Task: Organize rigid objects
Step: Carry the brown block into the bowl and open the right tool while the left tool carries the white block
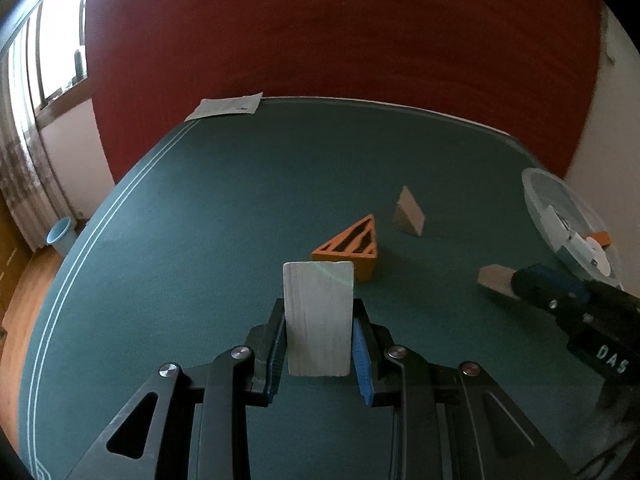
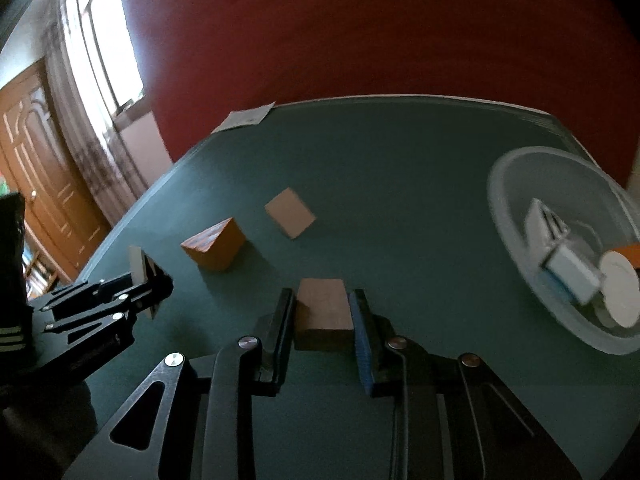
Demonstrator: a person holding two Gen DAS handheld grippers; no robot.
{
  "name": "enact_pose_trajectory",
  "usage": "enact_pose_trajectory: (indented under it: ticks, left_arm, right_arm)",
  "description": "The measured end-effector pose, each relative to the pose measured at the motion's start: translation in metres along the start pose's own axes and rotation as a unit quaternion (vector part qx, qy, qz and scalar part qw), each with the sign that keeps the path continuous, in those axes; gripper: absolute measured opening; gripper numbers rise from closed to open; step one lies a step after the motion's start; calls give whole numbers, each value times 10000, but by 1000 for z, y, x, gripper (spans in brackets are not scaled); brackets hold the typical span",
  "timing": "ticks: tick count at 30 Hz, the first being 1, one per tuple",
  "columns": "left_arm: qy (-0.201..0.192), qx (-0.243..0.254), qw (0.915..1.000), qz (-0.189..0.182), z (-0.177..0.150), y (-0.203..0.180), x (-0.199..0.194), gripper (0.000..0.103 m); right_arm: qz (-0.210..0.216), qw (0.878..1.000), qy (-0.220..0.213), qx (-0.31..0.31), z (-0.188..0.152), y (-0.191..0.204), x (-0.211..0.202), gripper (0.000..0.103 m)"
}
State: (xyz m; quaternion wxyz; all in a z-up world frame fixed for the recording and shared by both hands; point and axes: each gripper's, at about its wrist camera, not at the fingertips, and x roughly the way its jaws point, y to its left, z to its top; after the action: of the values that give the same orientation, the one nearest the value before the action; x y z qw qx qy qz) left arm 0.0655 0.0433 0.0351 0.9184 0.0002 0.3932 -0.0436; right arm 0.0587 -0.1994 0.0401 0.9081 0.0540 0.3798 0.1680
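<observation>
My left gripper [image 1: 319, 312] is shut on a white wooden block [image 1: 319, 318] and holds it upright above the green table [image 1: 200, 240]. My right gripper [image 2: 322, 304] is shut on a brown wooden block [image 2: 323, 310]; it shows in the left wrist view [image 1: 516, 280] with the block [image 1: 495, 279] at the right. An orange triangular block [image 1: 352, 250] lies on the table just beyond the white block, also in the right wrist view [image 2: 214, 244]. A tan wedge block [image 1: 409, 212] lies farther back, also in the right wrist view [image 2: 290, 213].
A pale round bowl [image 2: 516, 184] with several white and orange pieces stands at the right, also seen in the left wrist view [image 1: 540, 188]. A paper sheet [image 1: 226, 106] lies at the table's far edge. A red wall is behind, a window at the left.
</observation>
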Motion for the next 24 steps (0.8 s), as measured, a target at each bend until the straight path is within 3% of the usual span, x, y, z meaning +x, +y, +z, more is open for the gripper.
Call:
enact_pose_trajectory:
  ticks: [15, 24]
  left_arm:
    - [-39, 409, 9991, -121, 10, -46, -3, 31]
    - [-75, 580, 9981, -177, 14, -64, -6, 31]
  right_arm:
    - [-619, 9939, -542, 731, 12, -83, -46, 29]
    - [-722, 9918, -798, 691, 20, -97, -58, 29]
